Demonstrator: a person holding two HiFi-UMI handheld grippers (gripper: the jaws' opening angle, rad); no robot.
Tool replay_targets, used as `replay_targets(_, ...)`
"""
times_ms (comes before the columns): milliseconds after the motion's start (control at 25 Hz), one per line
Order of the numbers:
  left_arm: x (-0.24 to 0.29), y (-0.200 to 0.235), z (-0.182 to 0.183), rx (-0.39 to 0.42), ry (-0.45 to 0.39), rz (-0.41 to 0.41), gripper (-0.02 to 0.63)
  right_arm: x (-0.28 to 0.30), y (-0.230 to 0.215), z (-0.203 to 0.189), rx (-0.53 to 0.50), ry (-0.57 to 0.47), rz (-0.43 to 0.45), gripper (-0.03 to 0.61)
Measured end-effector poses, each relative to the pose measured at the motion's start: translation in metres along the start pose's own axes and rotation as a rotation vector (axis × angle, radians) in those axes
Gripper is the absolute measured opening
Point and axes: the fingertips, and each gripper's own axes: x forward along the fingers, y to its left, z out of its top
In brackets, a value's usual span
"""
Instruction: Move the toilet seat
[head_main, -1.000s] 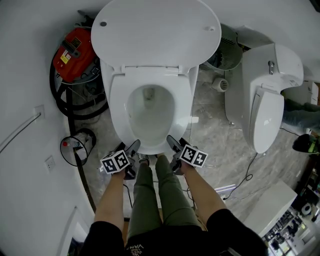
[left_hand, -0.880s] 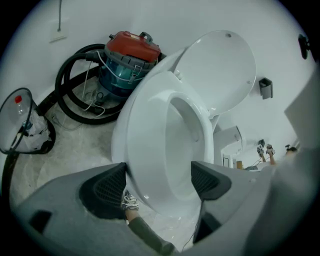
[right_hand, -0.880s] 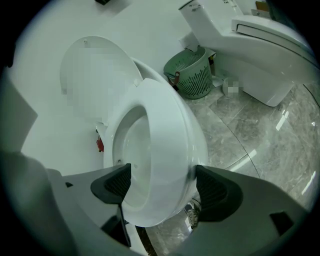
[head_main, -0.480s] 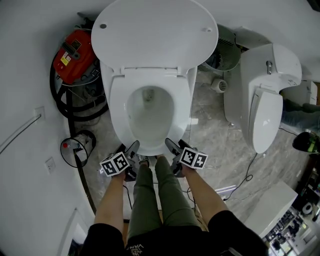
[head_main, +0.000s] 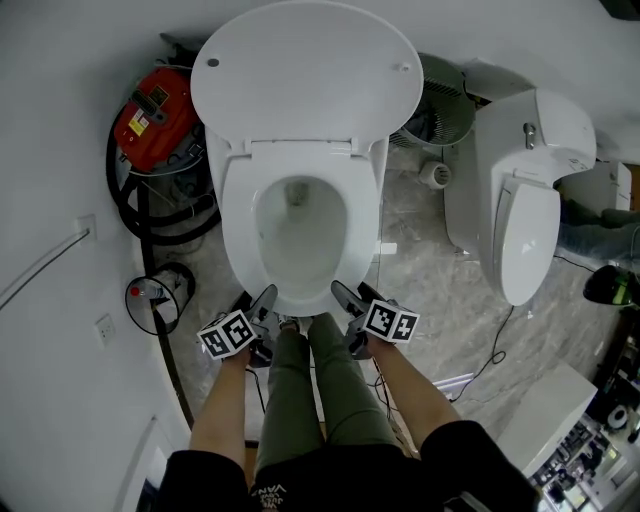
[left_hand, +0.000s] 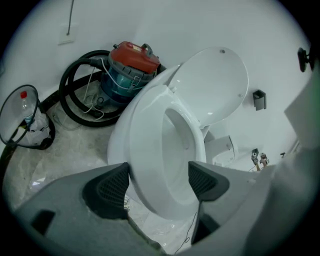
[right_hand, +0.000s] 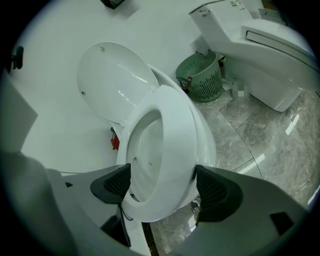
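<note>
Seat lies flat on the bowl, with the lid raised behind it. Left gripper sits at the bowl's front, jaws wide apart though just closing a little; the rim shows between them, unpressed. Right gripper sits beside it, jaws equally wide, gripping nothing.

You are facing a toilet seat and lid that are showing plain glossy white, and the second toilet is showing white too. The vacuum cleaner is showing a red top over a blue body, with a black hose. The basket is showing green, the floor is showing grey marbling, and you are wearing olive trousers and black sleeves.
</note>
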Motion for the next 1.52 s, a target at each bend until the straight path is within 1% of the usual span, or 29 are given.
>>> replay_targets(360,-0.039,-0.04,0.014,0.02,-0.054,-0.062,0.371,-0.041,0.035,0.015,-0.009,-0.045,0.059,0.4)
replay_targets(560,-0.062,-0.065,0.03,-0.014,-0.116,-0.113,0.374,-0.064,0.061,0.03,0.015,-0.097,0.103,0.4)
replay_targets(680,-0.074,-0.081,0.039,0.006,-0.142,-0.129,0.374,-0.078,0.076,0.042,0.01,-0.123,0.121,0.4)
replay_targets(840,-0.091,-0.104,0.056,0.03,-0.188,-0.149,0.374,-0.095,0.099,0.057,0.014,-0.152,0.167,0.4)
replay_targets(1120,-0.114,-0.153,0.091,0.083,-0.256,-0.186,0.374,-0.125,0.138,0.095,-0.035,-0.208,0.23,0.4)
replay_targets(1280,-0.121,-0.171,0.109,0.114,-0.285,-0.194,0.374,-0.133,0.157,0.113,-0.051,-0.234,0.264,0.4)
replay_targets(1520,-0.126,-0.192,0.132,0.117,-0.343,-0.197,0.372,-0.14,0.174,0.136,-0.079,-0.252,0.301,0.399)
